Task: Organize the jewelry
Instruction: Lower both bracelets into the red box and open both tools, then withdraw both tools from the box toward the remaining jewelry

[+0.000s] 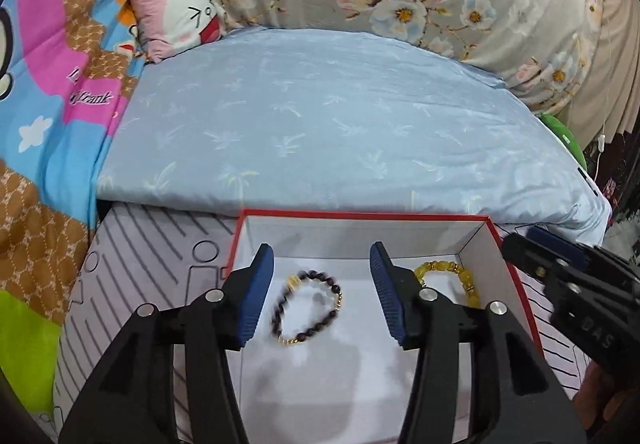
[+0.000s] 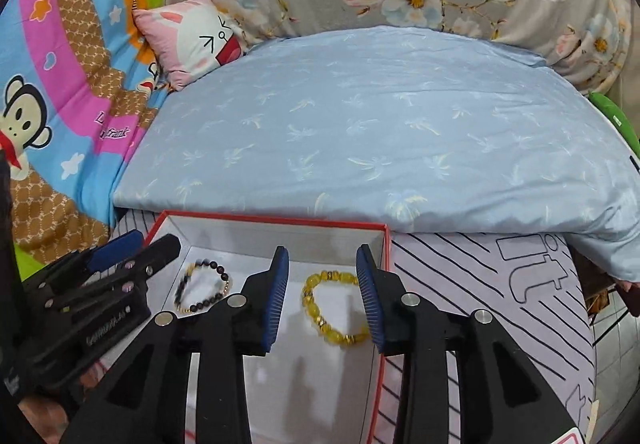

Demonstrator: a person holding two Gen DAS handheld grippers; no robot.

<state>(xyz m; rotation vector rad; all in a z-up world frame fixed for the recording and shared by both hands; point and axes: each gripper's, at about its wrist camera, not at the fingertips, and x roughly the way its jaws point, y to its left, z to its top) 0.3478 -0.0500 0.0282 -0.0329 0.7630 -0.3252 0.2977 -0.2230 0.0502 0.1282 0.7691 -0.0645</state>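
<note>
Both grippers, L (image 1: 322, 294) & R (image 2: 322, 294), angled down, fingers apart, empty.

Left gripper (image 1: 322, 292) hangs over a red-edged box (image 1: 360, 212) w/ white inside, jaws apart, nothing btwn the pads. Dark bead bracelet (image 1: 307, 308), a bit blurred, lies on the box floor in the gap. Yellow bead bracelet (image 1: 452, 276) lies just right, partly behind the right finger. Right gripper (image 1: 560, 256) pokes in at the box's right edge. Blue sheet (image 1: 340, 123) beyond.
</note>
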